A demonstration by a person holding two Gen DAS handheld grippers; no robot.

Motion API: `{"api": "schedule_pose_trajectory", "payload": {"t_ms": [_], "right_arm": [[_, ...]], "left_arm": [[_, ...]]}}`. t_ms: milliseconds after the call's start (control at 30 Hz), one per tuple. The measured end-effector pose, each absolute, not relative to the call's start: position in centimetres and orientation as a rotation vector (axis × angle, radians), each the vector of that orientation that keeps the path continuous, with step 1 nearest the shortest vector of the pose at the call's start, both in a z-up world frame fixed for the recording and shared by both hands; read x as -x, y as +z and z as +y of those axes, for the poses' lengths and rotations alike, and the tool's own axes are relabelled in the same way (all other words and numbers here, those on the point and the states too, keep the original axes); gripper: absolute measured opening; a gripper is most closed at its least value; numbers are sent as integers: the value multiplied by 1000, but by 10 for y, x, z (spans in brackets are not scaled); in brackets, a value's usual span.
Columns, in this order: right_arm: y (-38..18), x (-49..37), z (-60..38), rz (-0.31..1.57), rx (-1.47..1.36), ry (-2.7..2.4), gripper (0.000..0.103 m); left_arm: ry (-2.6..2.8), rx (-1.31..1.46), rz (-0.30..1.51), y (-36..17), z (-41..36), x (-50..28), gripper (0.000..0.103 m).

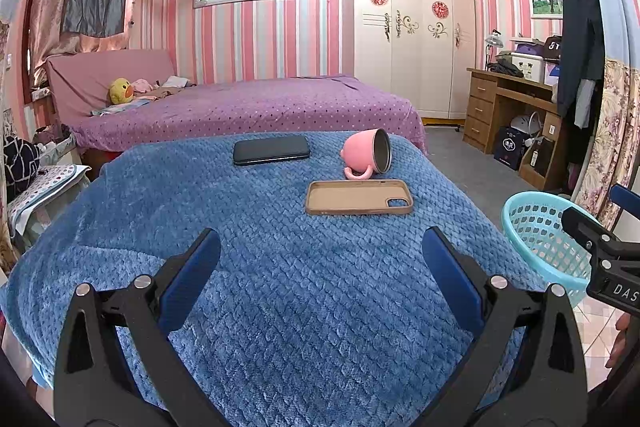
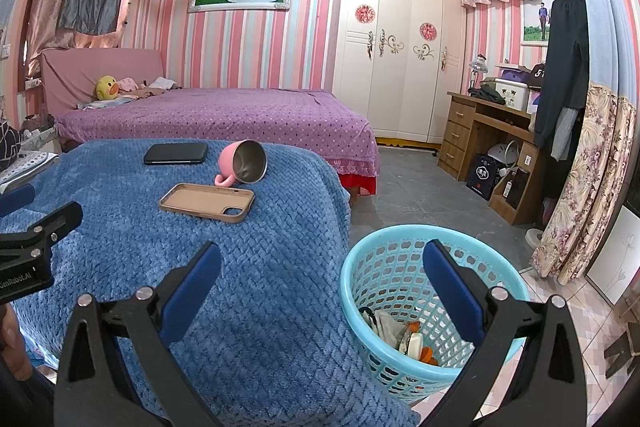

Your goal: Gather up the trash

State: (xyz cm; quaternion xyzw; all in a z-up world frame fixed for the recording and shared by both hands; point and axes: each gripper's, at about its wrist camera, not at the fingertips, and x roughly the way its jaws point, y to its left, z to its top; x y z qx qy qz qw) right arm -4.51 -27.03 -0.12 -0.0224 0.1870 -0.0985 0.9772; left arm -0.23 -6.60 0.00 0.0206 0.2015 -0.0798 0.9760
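A bench [image 1: 248, 299] draped in a blue, quilted, fleecy blanket [image 2: 248, 307] fills the foreground. Three things lie directly on the blanket, all placed here against the pink mug [image 1: 366, 153]. The mug lies tipped on its side towards the far edge, its steel-lined mouth facing right and its handle touching the cloth. Left of the mug, apart from it, a black phone [image 1: 272, 150] lies flat. Just in front of the mug, nearly touching its handle, a tan phone case [image 1: 359, 197] lies hollow side up. The blanket nearer than the case is bare. Right of the bench, on the floor [image 2: 432, 199], stands a light blue mesh basket [image 2: 384, 267] holding scraps of rubbish.
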Motion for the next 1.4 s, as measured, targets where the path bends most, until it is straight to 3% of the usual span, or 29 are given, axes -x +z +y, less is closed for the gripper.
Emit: {"api": "schedule_pose_trajectory", "payload": {"t_ms": [1400], "right_arm": [[-4, 44, -273, 378, 40, -202, 99]], "left_arm": [[-151, -43, 414, -5, -67, 3, 97]]}}
